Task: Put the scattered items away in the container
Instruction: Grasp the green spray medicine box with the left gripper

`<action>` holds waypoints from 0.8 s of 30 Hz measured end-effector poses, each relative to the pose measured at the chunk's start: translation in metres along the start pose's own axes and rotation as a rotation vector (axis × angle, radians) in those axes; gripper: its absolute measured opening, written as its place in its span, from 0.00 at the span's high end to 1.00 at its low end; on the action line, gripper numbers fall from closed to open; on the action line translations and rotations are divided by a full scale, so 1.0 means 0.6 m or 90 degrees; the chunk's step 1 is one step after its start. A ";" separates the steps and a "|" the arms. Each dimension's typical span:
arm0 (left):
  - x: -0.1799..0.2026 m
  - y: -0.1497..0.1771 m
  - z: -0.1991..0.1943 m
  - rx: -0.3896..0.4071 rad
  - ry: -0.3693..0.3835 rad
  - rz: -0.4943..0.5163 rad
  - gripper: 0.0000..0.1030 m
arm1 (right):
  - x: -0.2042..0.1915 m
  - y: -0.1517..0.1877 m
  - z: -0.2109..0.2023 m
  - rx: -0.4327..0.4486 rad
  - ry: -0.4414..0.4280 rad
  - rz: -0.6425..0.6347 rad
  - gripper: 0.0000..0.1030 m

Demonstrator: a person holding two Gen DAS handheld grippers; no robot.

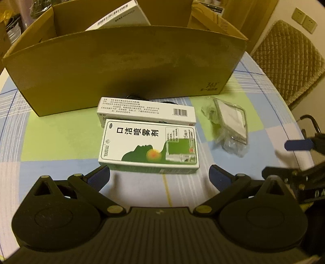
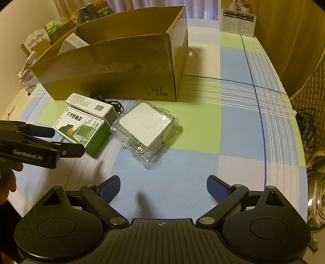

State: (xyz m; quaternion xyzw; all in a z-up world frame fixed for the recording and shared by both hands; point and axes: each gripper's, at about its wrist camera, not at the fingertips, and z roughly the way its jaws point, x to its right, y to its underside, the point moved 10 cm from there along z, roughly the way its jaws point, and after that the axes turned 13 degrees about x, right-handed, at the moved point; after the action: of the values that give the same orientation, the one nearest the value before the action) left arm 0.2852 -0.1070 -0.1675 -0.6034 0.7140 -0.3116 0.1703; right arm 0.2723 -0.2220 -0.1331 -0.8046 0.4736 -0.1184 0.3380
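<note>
A brown cardboard box [image 1: 121, 67] [image 2: 113, 67] stands open at the back of the table, with a white carton [image 1: 124, 18] inside. In front of it lie a green-and-white spray box [image 1: 148, 145] [image 2: 81, 130], a slim white box [image 1: 146, 110] [image 2: 89, 104] behind it, a black cable [image 2: 109, 101], and a white square item in clear plastic wrap [image 1: 229, 123] [image 2: 146, 126]. My left gripper [image 1: 159, 176] is open, just short of the spray box. My right gripper [image 2: 163, 188] is open and empty, a little short of the wrapped item.
The table has a blue, green and white checked cloth [image 2: 233, 121]. A padded chair [image 1: 288, 61] stands at the right. A white printed box [image 2: 238, 20] stands at the far end. Bags and packages [image 2: 61, 26] crowd behind the cardboard box. A metal kettle [image 2: 316, 203] stands at the right edge.
</note>
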 end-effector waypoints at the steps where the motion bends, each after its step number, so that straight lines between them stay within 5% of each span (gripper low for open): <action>1: -0.001 0.000 0.004 -0.001 -0.005 -0.001 0.01 | 0.000 0.000 0.002 0.000 0.000 -0.001 0.06; 14: -0.022 0.003 0.026 -0.019 -0.035 0.021 0.01 | 0.000 -0.013 0.014 0.004 -0.001 0.001 0.06; 24: -0.110 0.024 -0.019 -0.032 -0.039 0.050 0.01 | -0.017 -0.016 0.028 0.008 -0.013 -0.005 0.06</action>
State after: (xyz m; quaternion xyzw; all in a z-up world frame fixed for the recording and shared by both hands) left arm 0.2815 -0.0391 -0.1768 -0.5884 0.7392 -0.2677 0.1891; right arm 0.2821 -0.2030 -0.1378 -0.8054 0.4665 -0.1147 0.3472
